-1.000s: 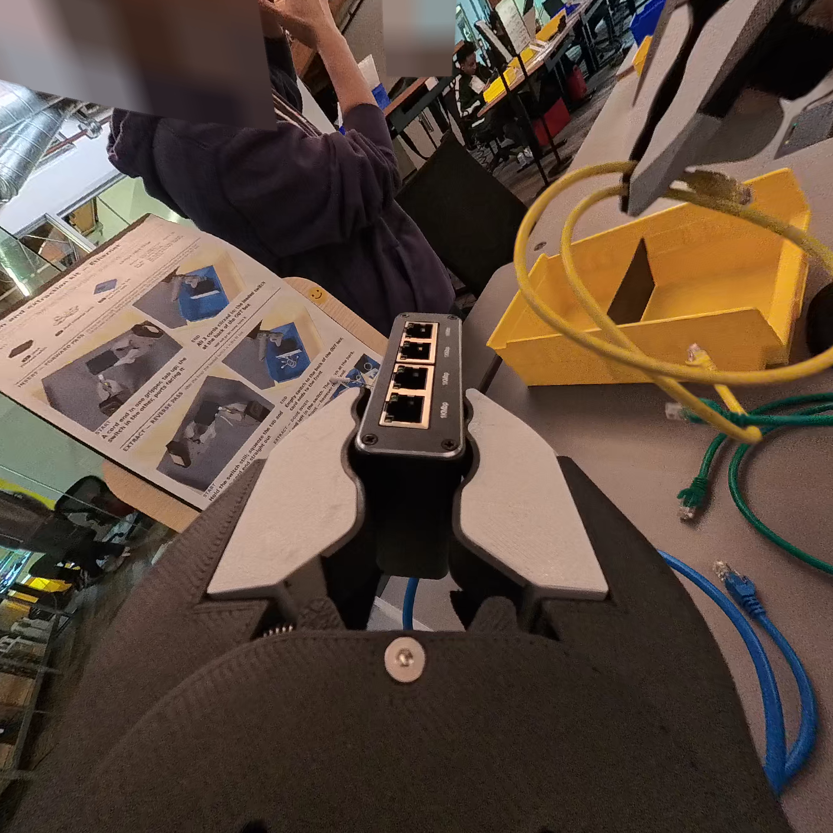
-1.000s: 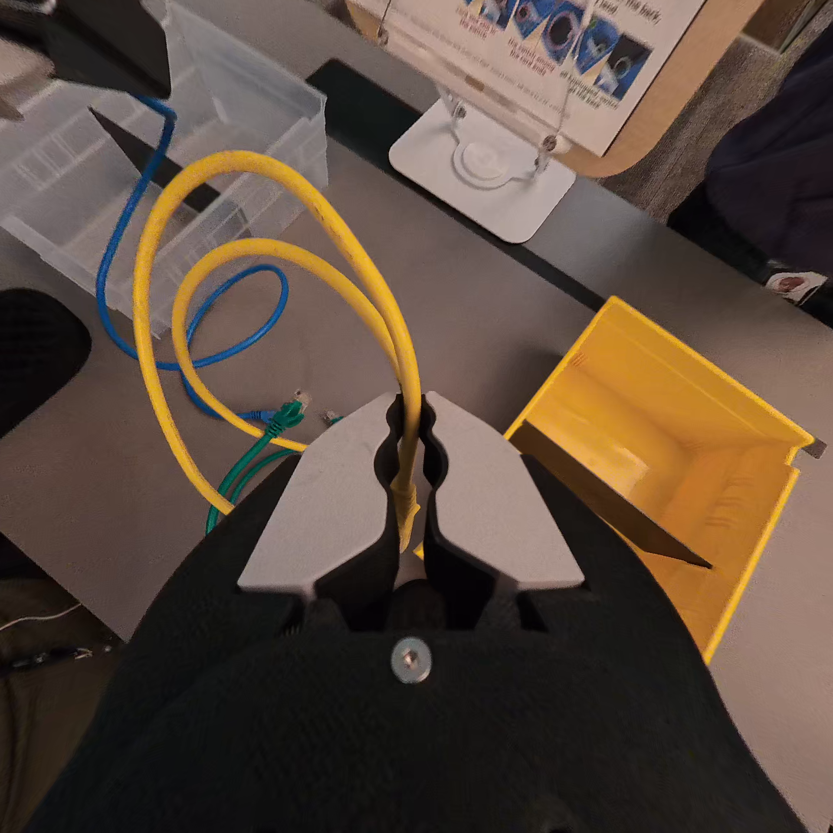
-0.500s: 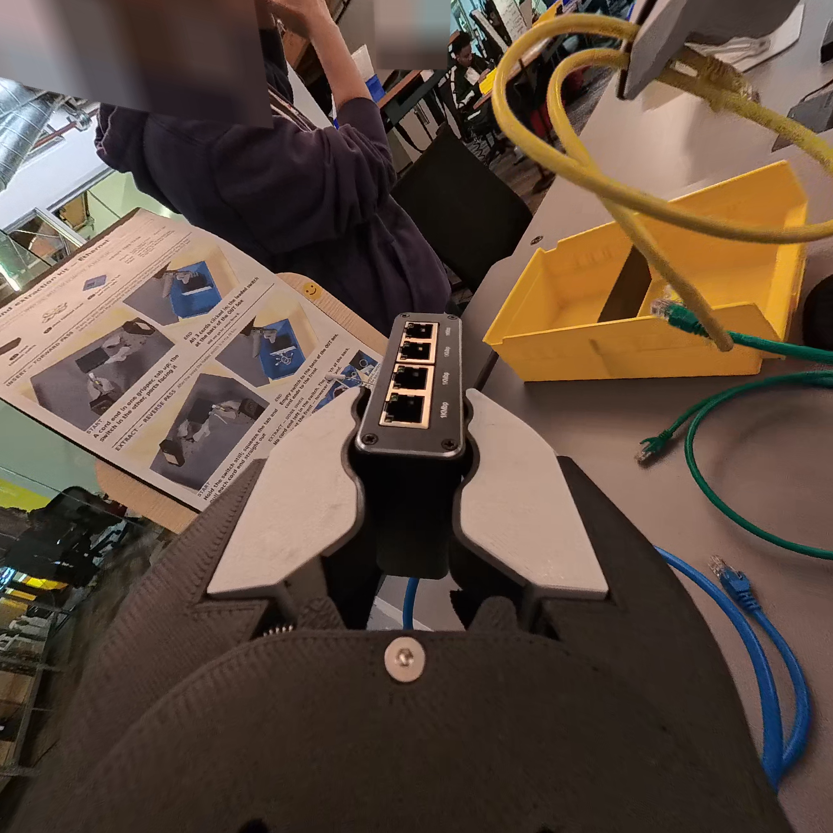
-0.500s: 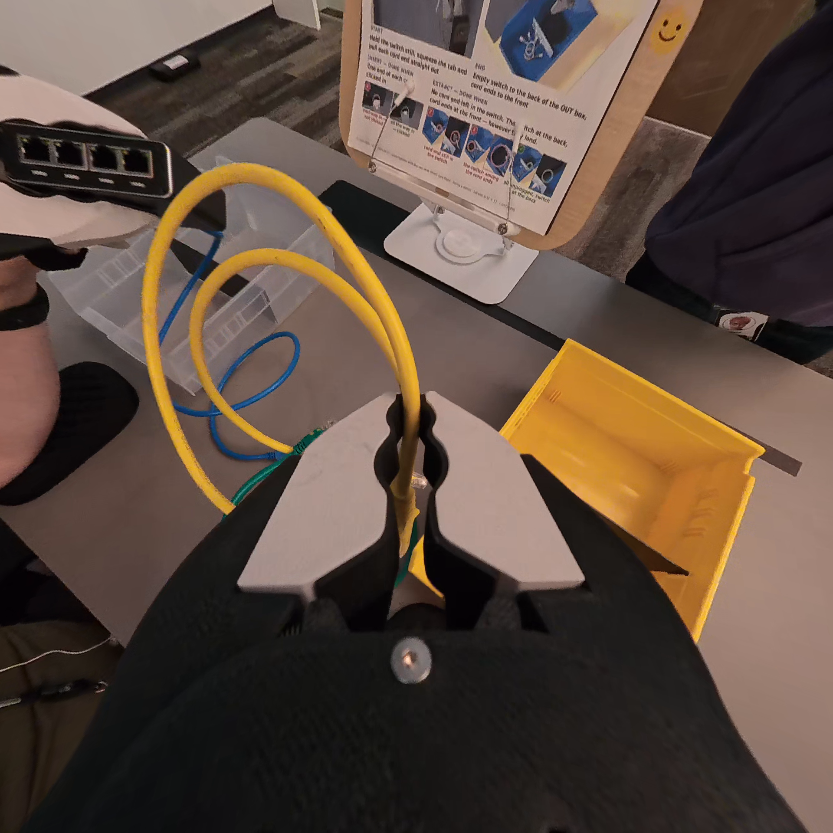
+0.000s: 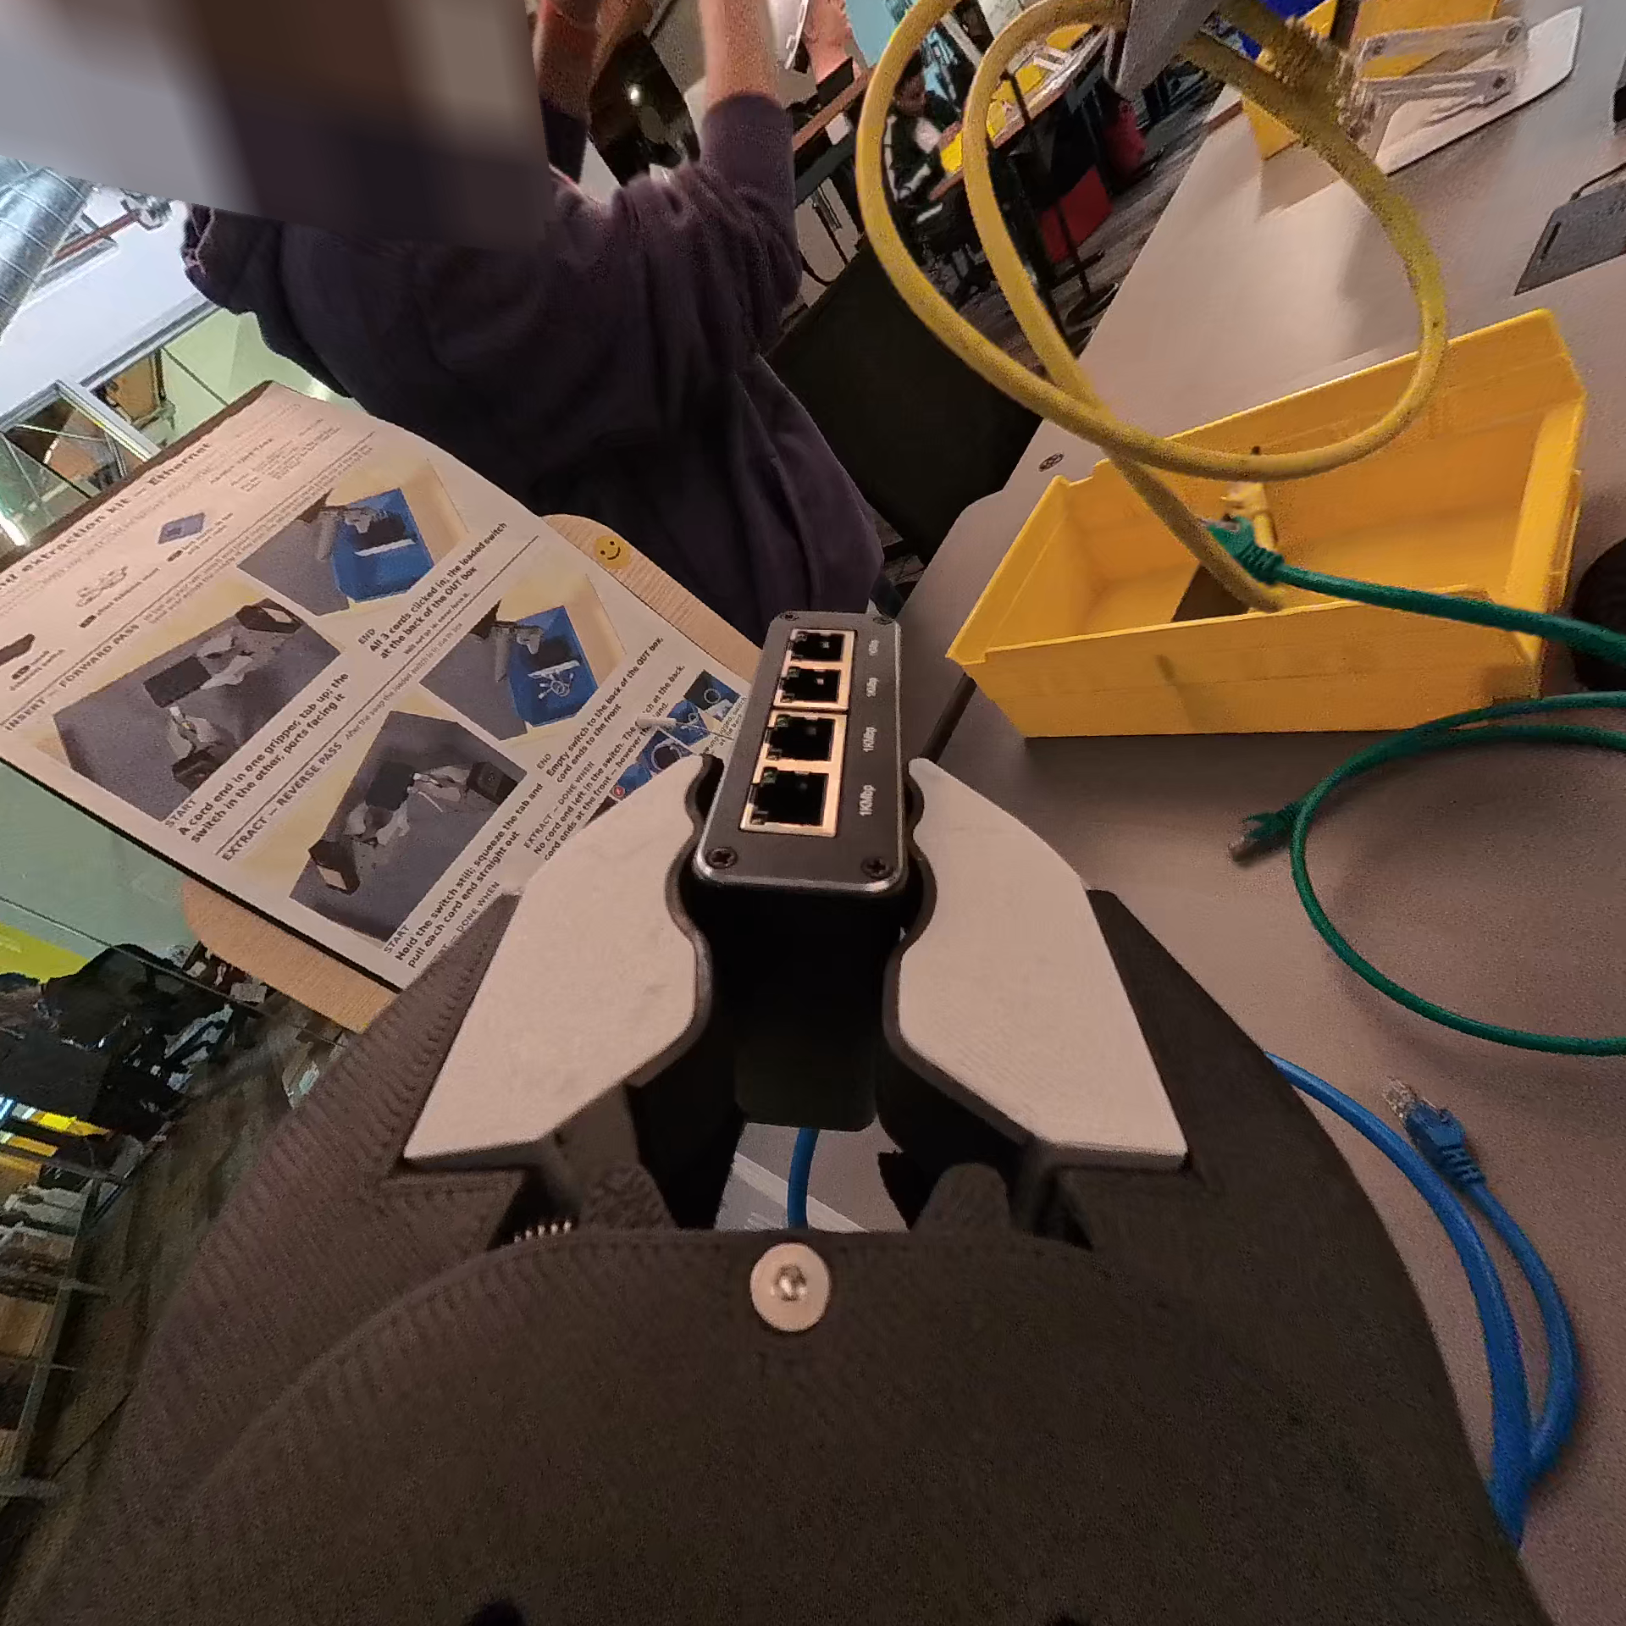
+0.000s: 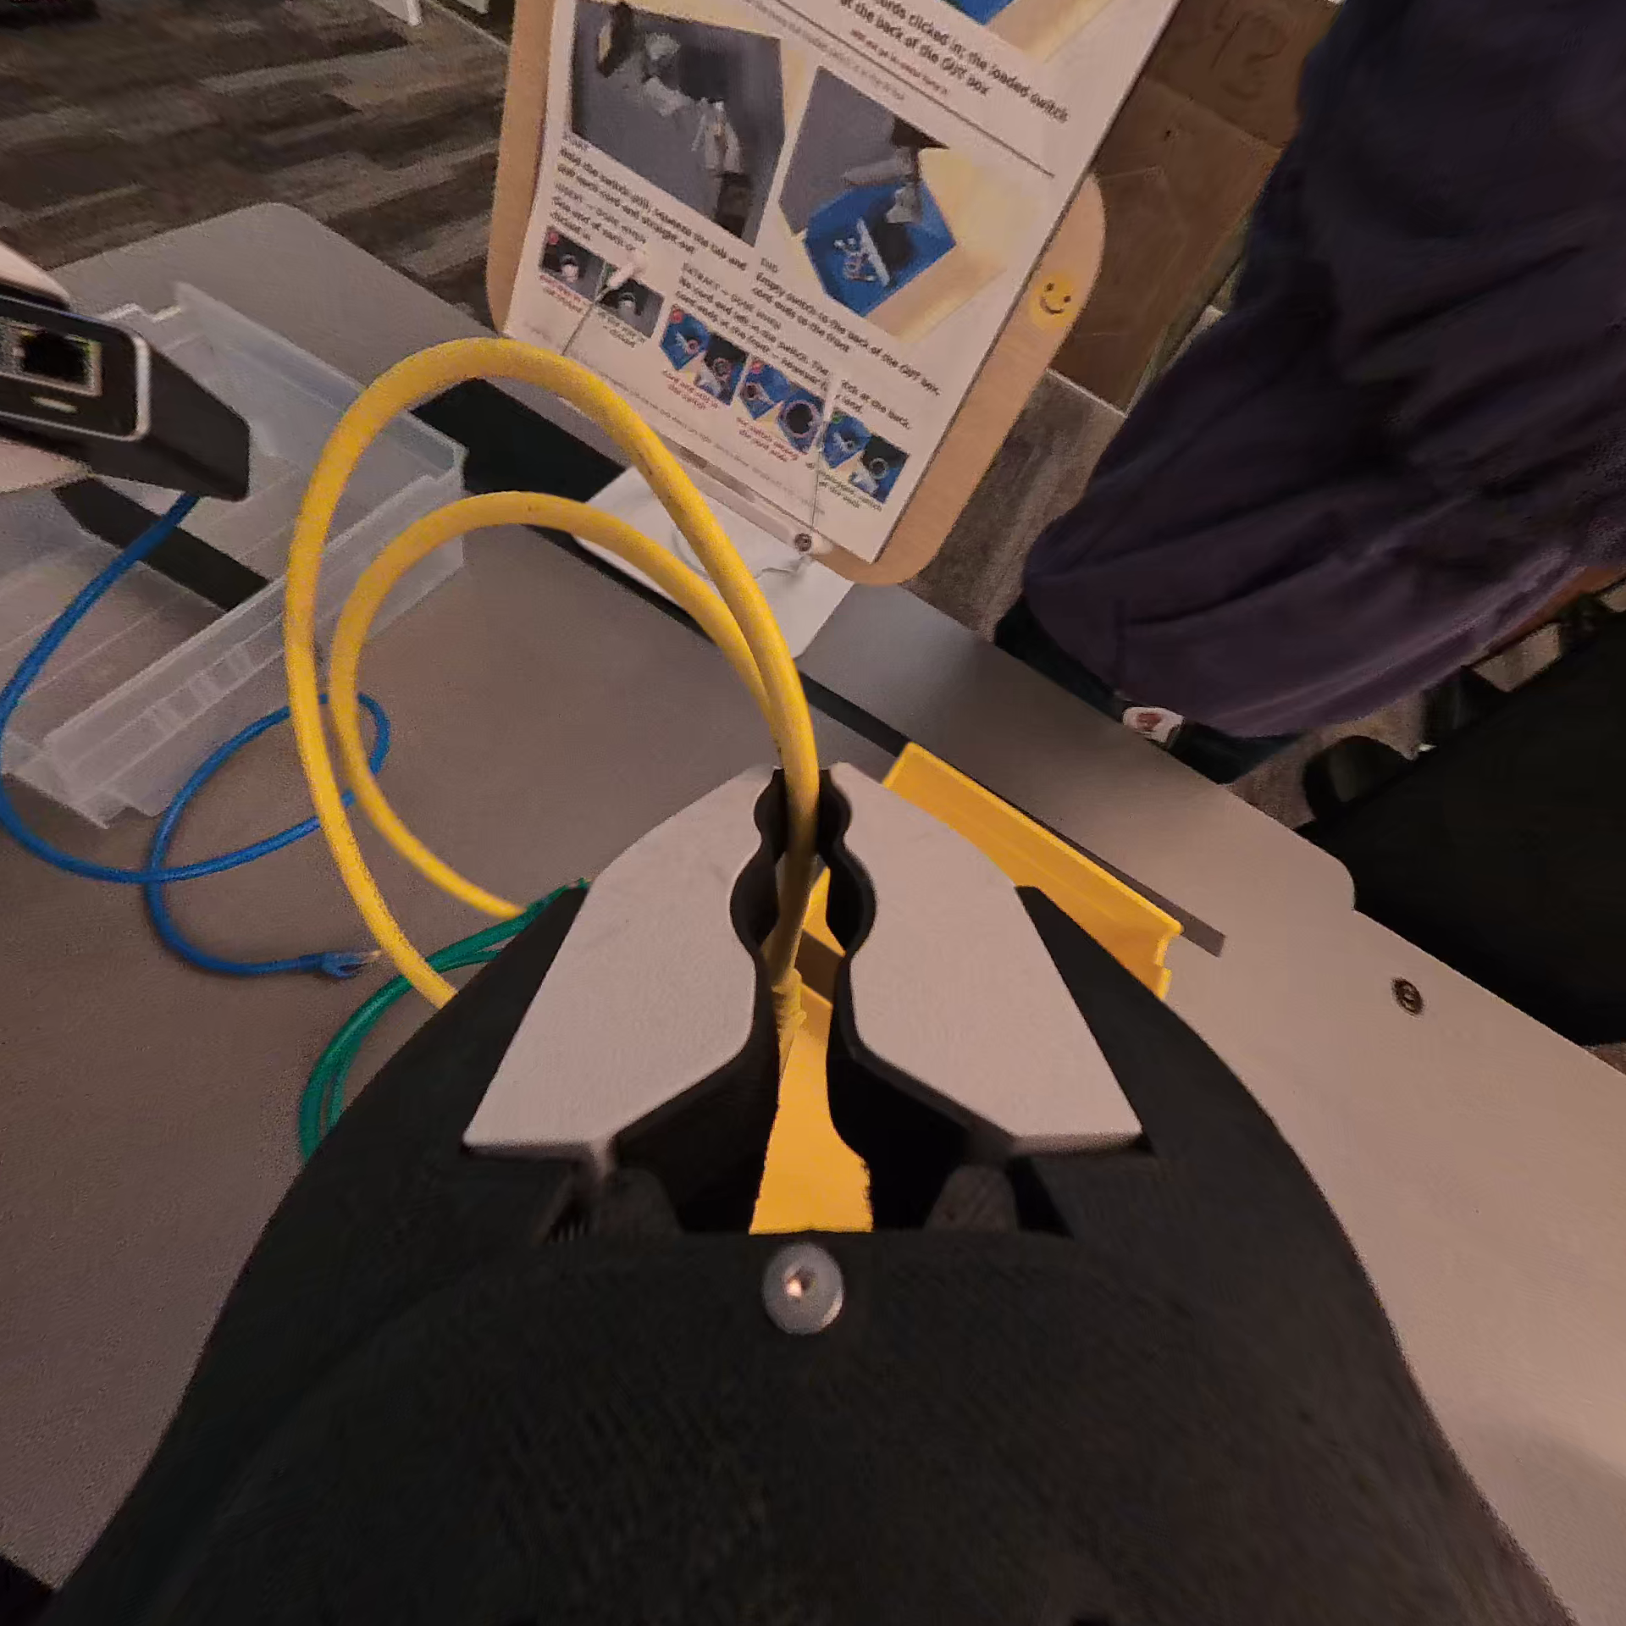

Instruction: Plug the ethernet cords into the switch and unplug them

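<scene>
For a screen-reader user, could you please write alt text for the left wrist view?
The left gripper clamps a black four-port switch, all ports empty. Upper right, the right gripper lifts a looped yellow cord above a yellow bin; green cord and blue cord lie on the table.

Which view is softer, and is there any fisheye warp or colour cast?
Right wrist view: softer, motion smear on the instruction board, dim warm cast. Left wrist view: switch sharp, yellow cord slightly blurred, cooler and brighter light. Both: strong fisheye bending at the edges.
</scene>
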`<state>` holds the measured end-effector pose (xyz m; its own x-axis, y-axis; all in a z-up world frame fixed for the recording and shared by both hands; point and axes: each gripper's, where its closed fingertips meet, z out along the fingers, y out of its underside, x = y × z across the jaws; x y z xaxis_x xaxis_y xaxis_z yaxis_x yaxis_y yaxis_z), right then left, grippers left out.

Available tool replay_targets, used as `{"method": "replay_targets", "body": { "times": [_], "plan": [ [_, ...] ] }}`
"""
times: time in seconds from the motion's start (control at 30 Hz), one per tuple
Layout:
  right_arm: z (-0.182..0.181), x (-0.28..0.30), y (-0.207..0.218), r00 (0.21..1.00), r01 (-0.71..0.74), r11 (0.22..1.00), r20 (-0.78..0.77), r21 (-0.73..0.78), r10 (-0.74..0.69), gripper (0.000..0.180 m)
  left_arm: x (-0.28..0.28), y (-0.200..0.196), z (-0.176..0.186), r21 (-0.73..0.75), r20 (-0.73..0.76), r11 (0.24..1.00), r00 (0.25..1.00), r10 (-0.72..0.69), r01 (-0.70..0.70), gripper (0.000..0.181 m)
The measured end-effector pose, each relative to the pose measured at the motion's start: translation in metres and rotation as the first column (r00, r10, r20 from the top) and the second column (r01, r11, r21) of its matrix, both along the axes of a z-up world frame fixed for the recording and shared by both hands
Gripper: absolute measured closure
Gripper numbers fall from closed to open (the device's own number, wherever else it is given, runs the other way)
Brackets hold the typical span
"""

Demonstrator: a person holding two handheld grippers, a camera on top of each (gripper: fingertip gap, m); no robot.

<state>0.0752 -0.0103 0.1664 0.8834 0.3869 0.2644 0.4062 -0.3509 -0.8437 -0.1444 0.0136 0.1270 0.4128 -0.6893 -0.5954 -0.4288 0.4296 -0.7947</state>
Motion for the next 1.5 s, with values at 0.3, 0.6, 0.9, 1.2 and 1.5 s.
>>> {"method": "replay_targets", "body": {
  "times": [0.3, 0.6, 0.9, 1.2, 1.5],
  "plan": [
    [-0.07, -0.023, 0.036, 0.945, 0.0, 1.0, 0.326, 0.027, -0.009, 0.174, 0.001, -0.003, 0.001, 0.006, -0.003, 1.0, 1.0, -0.007, 0.007, 0.144],
    [-0.137, -0.045, 0.109, 0.817, 0.015, 0.986, 0.566, 0.167, -0.108, 0.174, 0.002, -0.006, 0.002, 0.009, 0.001, 1.0, 1.0, -0.017, 0.017, 0.144],
    [-0.125, -0.069, 0.131, 0.702, -0.099, 0.92, 0.682, 0.378, -0.206, 0.174, 0.002, -0.008, 0.004, 0.015, 0.004, 1.0, 1.0, -0.021, 0.02, 0.144],
    [0.005, -0.011, 0.032, 0.859, 0.079, 0.913, 0.438, 0.401, -0.266, 0.174, -0.003, -0.017, 0.017, 0.022, 0.05, 0.999, 0.998, -0.046, 0.045, 0.144],
    [-0.045, 0.11, 0.006, 0.903, 0.166, 0.967, 0.365, 0.194, -0.228, 0.174, 0.013, -0.027, 0.008, 0.028, -0.003, 0.997, 0.997, -0.075, 0.075, 0.144]
  ]
}}
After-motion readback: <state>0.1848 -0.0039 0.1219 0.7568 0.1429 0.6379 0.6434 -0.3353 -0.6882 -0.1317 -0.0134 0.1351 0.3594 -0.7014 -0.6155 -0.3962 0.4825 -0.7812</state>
